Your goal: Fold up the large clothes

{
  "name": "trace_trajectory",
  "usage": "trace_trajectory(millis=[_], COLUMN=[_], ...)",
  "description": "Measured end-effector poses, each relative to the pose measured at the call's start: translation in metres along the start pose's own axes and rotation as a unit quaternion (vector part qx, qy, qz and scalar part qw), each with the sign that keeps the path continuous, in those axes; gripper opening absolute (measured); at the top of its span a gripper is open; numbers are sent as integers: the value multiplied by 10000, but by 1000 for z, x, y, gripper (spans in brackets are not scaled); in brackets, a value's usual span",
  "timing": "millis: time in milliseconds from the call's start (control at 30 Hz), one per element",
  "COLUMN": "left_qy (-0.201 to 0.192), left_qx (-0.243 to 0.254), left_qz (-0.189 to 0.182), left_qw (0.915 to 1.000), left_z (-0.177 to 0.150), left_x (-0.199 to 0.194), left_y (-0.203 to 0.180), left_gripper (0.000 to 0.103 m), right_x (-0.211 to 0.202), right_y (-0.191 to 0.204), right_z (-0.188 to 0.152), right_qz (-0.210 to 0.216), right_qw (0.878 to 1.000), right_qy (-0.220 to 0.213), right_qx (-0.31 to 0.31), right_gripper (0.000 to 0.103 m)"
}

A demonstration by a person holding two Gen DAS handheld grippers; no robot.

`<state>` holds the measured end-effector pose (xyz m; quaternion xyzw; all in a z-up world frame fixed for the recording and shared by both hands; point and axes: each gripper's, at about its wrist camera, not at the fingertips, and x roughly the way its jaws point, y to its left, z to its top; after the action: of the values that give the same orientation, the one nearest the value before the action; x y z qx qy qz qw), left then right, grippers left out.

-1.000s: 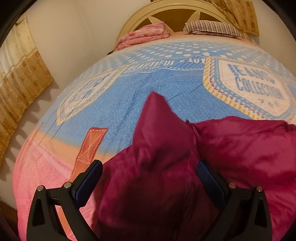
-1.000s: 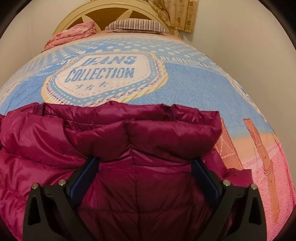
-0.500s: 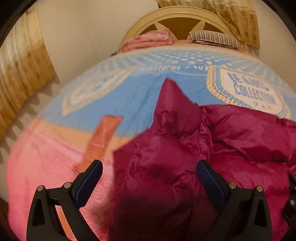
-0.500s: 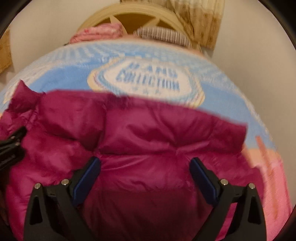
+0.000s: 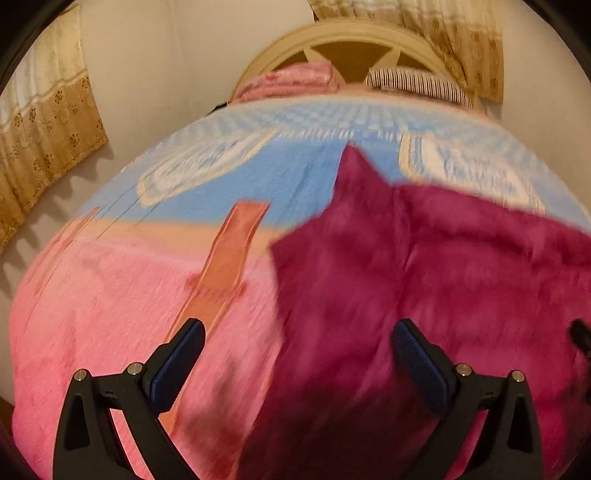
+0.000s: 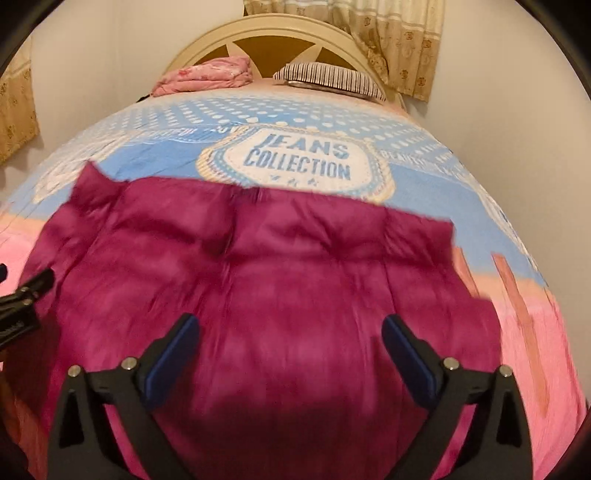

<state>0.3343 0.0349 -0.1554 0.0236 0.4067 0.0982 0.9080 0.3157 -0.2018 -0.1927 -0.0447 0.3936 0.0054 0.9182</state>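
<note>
A magenta puffer jacket (image 6: pixel 280 295) lies spread on the bed. In the left wrist view the jacket (image 5: pixel 424 280) fills the right half, with a pointed corner sticking up toward the far side. My left gripper (image 5: pixel 295 354) is open and empty above the jacket's left edge. My right gripper (image 6: pixel 290 350) is open and empty above the jacket's middle. The left gripper (image 6: pixel 22 295) also shows at the left edge of the right wrist view. Both views are motion-blurred.
The bed carries a blue and pink blanket (image 6: pixel 295 162) printed "JEANS COLLECTION". A folded pink quilt (image 6: pixel 207 74) and a striped pillow (image 6: pixel 332 79) lie by the headboard (image 6: pixel 266 33). Curtains (image 5: pixel 40 122) hang at the left and behind the bed.
Both grippers have drawn back and up from the jacket, so more of it and the pink blanket shows. The left gripper has shifted left off the jacket's edge.
</note>
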Motion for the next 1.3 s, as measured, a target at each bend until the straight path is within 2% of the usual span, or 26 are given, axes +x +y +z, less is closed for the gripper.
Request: trace_trajectory(millis=[67,200,367,433,467,500,533,633,700,800,867,967,1067,1233,1300], left_qy=[91,260,161,186,225,256,209,140,78,-58,-156,-363,-602,-911,-1022], left_qx=[-196,-670,-598,-652,-687,-707,-648,-509,-425,-243,-189,-101,-123,-311,-330], left_qz=[-1,-340,-404,-618,-863,-1051,-1014,-1025,-946,-820,-779,-673,-601,-413,-183], left_qw=[9998,9968,9973,9958,9936,9916,9925,9933,9946,9963,9967,9970,9963,9945,9940], left_z=[-17,-32,-39,-41,-42,-45,-47,-49,-50,-52,-52,-52,-52,-56,-55], left_x=[-2,-3,-3,-1,-1,-1,-3,-8,-13,-25,-33,-50,-74,-115,-127], left_y=[10,15,7,6,6,5,2,-1,-2,-2,0,7,22,62,81], left_gripper=[102,102,101,91,72,65,64,51,33,18,13,12,11,10,10], right_x=[-9,-9,3,6,7,5,5,5,5,2,0,-4,-8,-21,-28], right_y=[6,25,30,33,34,34,33,32,32,39,46,57,70,108,125], right_z=[-20,-47,-54,-53,-53,-56,-56,-58,-58,-58,-58,-60,-62,-69,-72], right_qz=[30,-194,-408,-499,-530,-533,-529,-490,-493,-707,-877,-1101,-1054,-649,-367], right_qw=[10000,9995,9986,9977,9974,9974,9975,9978,9977,9960,9949,9921,9923,9943,9947], right_qy=[34,-76,-98,-80,-72,-77,-79,-83,-73,-76,-65,-109,-113,-193,-211], right_qx=[-24,-216,-336,-444,-475,-478,-472,-448,-449,-532,-504,-589,-641,-829,-937], right_gripper=[101,101,103,103,103,103,103,103,102,102,102,103,103,103,103])
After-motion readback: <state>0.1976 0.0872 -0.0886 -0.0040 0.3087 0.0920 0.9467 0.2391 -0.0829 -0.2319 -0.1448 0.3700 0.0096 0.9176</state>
